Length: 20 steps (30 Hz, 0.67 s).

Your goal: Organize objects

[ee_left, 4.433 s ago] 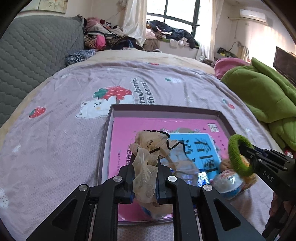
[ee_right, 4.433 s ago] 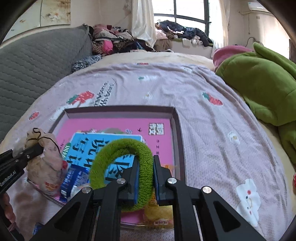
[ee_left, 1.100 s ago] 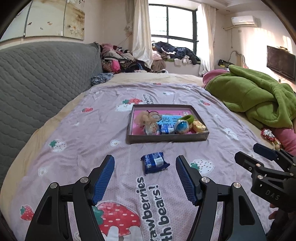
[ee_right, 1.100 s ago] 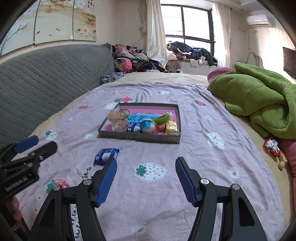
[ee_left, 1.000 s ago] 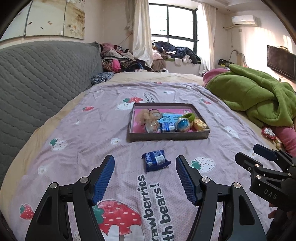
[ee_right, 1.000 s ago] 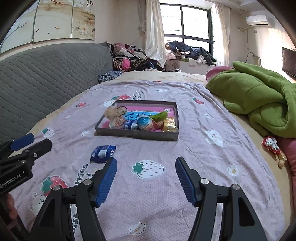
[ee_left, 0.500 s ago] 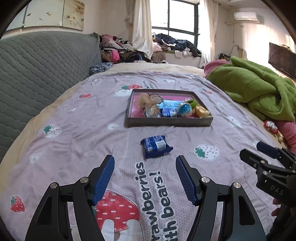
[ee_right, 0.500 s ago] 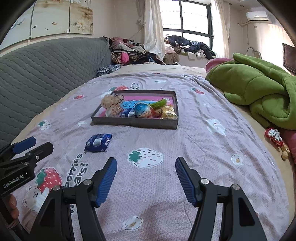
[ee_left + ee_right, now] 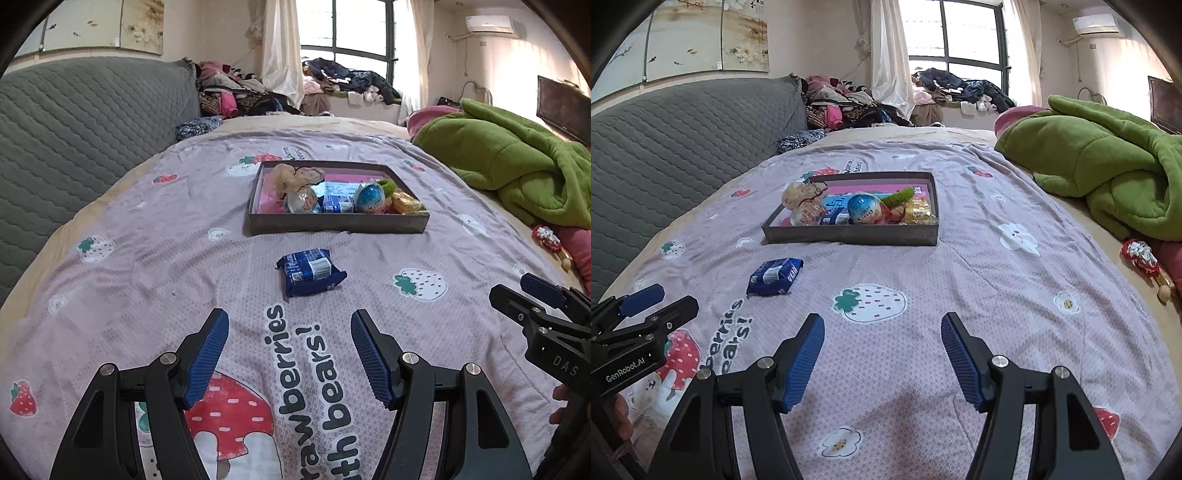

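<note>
Nearest, the left gripper [image 9: 290, 321] and the right gripper [image 9: 882, 325] hover low over the bedspread [image 9: 147, 258], each with its two blue-padded fingers spread wide and holding nothing. Their bodies read "GenRobot.AI" and "DAS". The spread's print says "strawberries with bears!", partly hidden. Just past the left gripper lies one blue snack packet [image 9: 310, 271], apart from the tray. Farther, mid-bed, the dark tray [image 9: 332, 223] holds perhaps six items, among them a green scrunchie [image 9: 897, 195] and a blue egg [image 9: 862, 208].
</note>
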Tool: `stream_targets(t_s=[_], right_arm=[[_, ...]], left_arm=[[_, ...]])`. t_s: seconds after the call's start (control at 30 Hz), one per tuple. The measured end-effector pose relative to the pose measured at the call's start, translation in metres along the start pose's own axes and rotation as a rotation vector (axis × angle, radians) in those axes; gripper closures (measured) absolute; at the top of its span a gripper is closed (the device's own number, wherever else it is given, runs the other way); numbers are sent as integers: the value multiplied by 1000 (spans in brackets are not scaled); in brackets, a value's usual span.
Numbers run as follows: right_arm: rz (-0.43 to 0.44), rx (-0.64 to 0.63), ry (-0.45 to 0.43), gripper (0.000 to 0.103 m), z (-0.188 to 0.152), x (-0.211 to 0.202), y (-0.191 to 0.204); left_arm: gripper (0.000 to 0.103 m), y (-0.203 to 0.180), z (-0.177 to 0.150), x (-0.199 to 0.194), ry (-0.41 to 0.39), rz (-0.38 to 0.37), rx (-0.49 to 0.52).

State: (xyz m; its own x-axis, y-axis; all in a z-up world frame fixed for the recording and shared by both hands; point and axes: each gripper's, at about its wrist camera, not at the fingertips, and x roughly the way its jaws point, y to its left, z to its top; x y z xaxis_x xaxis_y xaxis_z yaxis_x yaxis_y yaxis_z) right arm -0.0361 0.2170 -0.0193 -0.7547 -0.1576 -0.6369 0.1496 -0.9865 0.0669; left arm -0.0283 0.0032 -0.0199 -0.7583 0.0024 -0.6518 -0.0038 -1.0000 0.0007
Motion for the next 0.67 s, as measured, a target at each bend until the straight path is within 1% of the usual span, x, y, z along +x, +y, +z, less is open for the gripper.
stream_targets(t_s=[0.43,0.67], right_arm=[[-12,10,14,38,-13,13,-6],[-13,9,18,38,-14,14,-7]], left_arm=[[33,2,-12,21,31,11,-12],[33,0,-13,24,24,7,-4]])
